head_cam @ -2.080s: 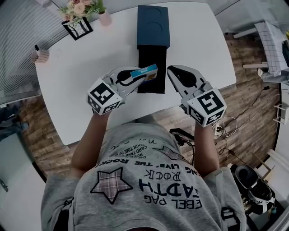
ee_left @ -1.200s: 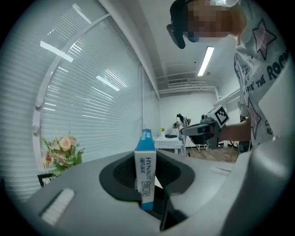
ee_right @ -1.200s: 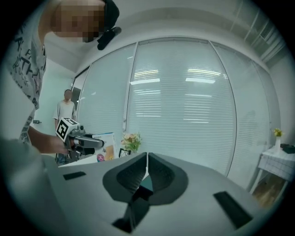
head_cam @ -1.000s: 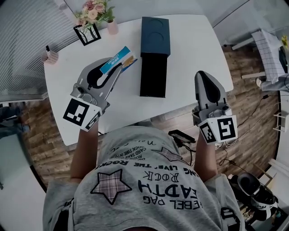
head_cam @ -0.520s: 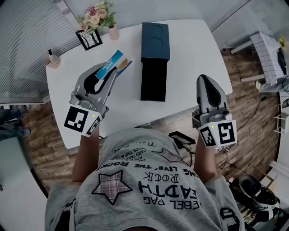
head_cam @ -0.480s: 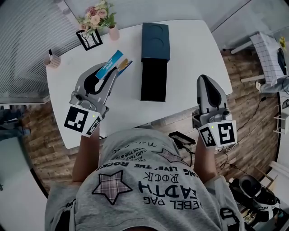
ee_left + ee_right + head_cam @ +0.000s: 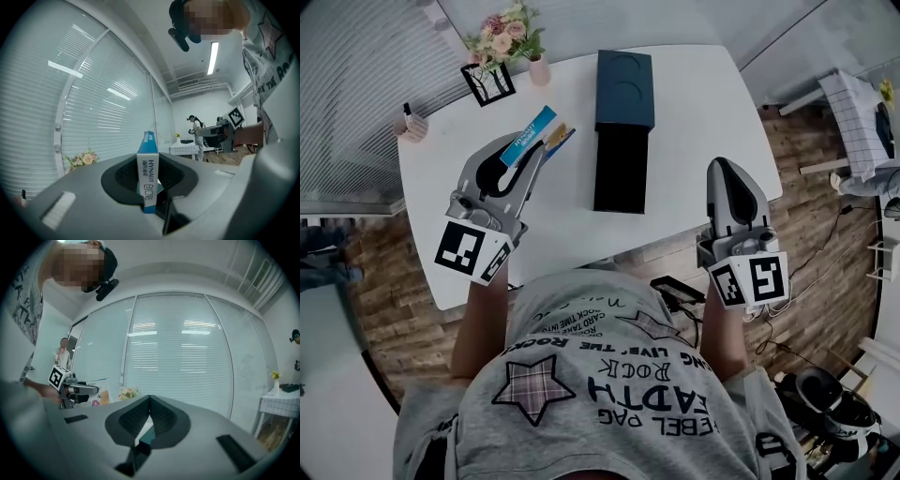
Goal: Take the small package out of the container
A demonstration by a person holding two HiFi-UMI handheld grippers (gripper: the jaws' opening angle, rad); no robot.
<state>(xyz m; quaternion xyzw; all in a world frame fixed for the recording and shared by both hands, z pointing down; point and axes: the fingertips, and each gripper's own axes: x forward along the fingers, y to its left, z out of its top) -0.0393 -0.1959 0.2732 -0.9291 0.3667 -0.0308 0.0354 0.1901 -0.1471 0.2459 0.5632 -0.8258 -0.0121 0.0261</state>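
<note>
Nearest: right gripper (image 7: 724, 169) at near-right edge of white table (image 7: 703, 103), jaws clenched together, nothing between. Left gripper (image 7: 528, 155) over table's left half, jaws clamped on small package (image 7: 547, 124), a blue-and-white box whose far end sticks past fingertips. Package outside container, left of it, apart. Container (image 7: 624, 98) dark, long, mid-table; far section blue, near section black. Beyond: black frame (image 7: 490, 82), flower pot (image 7: 538, 67) at far-left edge.

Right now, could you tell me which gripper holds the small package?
The left gripper, clamped on the blue package; the right gripper is shut, empty.
</note>
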